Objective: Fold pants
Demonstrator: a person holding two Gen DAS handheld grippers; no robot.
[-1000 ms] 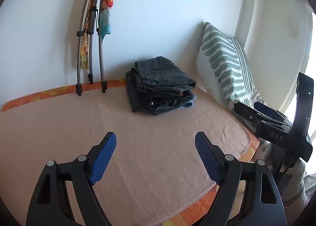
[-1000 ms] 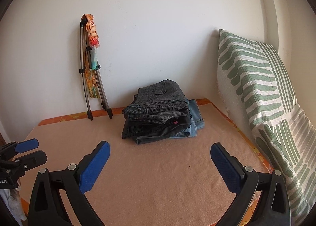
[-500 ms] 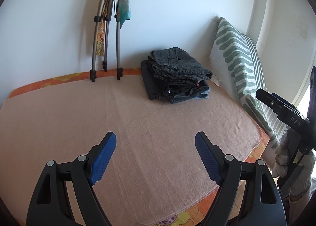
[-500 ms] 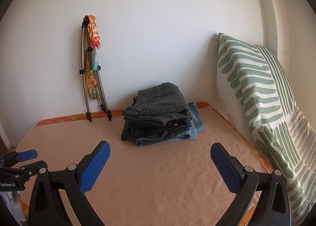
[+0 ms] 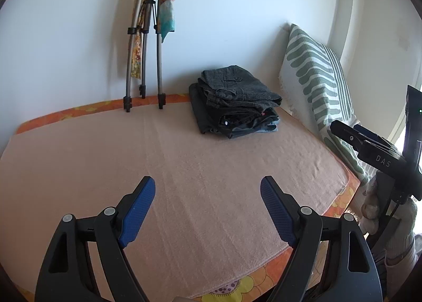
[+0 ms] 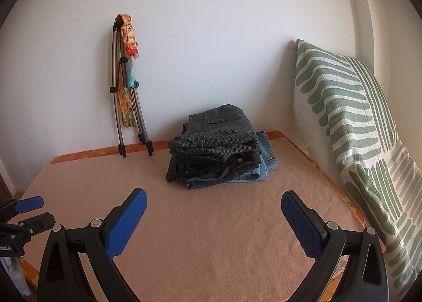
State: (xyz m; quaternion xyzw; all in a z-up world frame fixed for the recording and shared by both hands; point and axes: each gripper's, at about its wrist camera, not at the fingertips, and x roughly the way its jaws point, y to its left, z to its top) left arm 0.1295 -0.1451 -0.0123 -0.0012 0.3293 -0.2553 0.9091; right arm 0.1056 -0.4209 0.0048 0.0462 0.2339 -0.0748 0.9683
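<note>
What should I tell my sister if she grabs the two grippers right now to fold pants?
Left gripper: open, holding nothing, above the peach bed cover.
Right gripper: open, holding nothing, above the same cover.
Pants: a folded stack sits at the far side near the wall, grey checked pair on top, blue jeans at the bottom, next to the striped pillow.
Done: every pair in view is already folded and stacked.
Left: no unfolded pants are in view; find the next pair, if any.

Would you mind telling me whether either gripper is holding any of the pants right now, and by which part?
Nothing is held. The left gripper and right gripper are both open above the bed cover, apart from the folded pants stack.
</note>
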